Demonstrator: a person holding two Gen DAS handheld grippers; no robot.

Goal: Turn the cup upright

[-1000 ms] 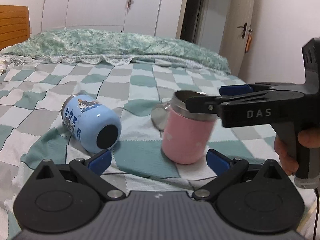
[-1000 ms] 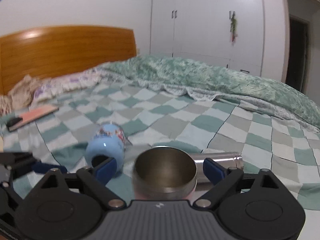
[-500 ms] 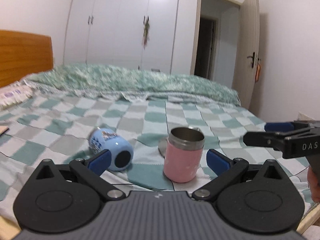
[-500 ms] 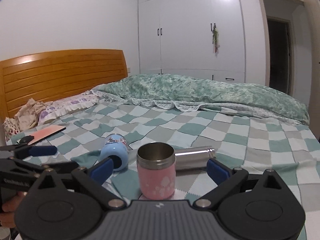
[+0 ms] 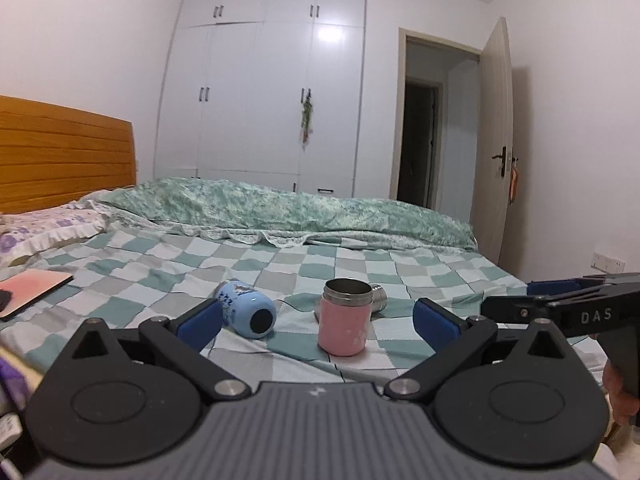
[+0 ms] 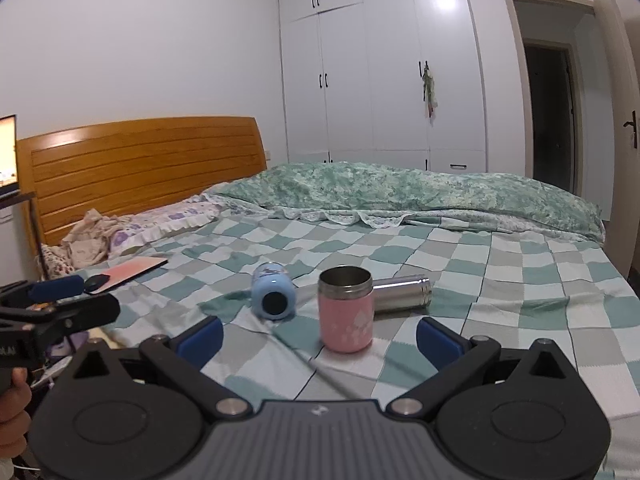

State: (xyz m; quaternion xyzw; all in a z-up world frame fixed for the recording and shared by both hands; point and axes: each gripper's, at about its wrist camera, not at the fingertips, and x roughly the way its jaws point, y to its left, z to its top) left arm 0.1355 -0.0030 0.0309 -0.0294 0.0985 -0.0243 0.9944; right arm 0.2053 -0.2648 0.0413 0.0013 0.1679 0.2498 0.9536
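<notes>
On the checked bedspread [image 6: 500, 280] there are three cups. Nearest stands one pink cup [image 6: 346, 315] [image 5: 344, 316], upright, its steel mouth open upward; I cannot see what is inside. At its ten o'clock lies one blue cup [image 6: 273, 294] [image 5: 246, 309] on its side, dark base toward the cameras. Just behind the pink cup, at two o'clock, one steel cup [image 6: 402, 293] lies on its side, partly hidden by the pink one.

Both tongs hang short of the cups, touching none. The left gripper [image 5: 316, 320] is spread wide and holds nothing; the right gripper [image 6: 320, 338] is likewise wide and bare. Farther off at nine o'clock a pink pad [image 6: 130, 270] lies by a dark mouse [image 6: 97, 280]; beyond, a green quilt [image 6: 420, 192], a wooden headboard [image 6: 144, 168], white wardrobes [image 6: 380, 72].
</notes>
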